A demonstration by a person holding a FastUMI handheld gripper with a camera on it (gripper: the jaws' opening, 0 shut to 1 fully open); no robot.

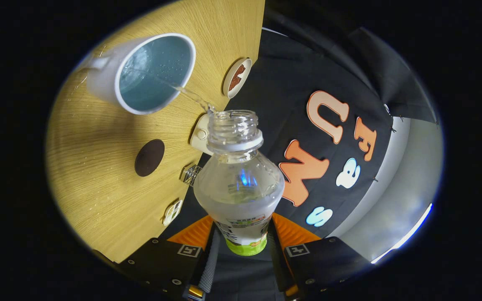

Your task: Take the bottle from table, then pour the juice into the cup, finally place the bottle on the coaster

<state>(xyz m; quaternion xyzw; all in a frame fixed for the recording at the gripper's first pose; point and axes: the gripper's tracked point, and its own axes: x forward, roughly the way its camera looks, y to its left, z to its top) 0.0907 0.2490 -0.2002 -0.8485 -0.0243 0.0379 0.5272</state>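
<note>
One bottle (238, 184) in hand-held gripper (243, 234)

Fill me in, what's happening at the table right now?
The gripper has both fingers clamped on the lower body of a clear, uncapped bottle, tipped toward a white cup on the wooden table. A thin clear stream runs from the bottle's mouth into the cup, which already holds some liquid. The dark round coaster lies bare on the table between the cup and the fingers, so placing the bottle there is not yet done. A small dish sits beyond the cup near the table's edge.
</note>
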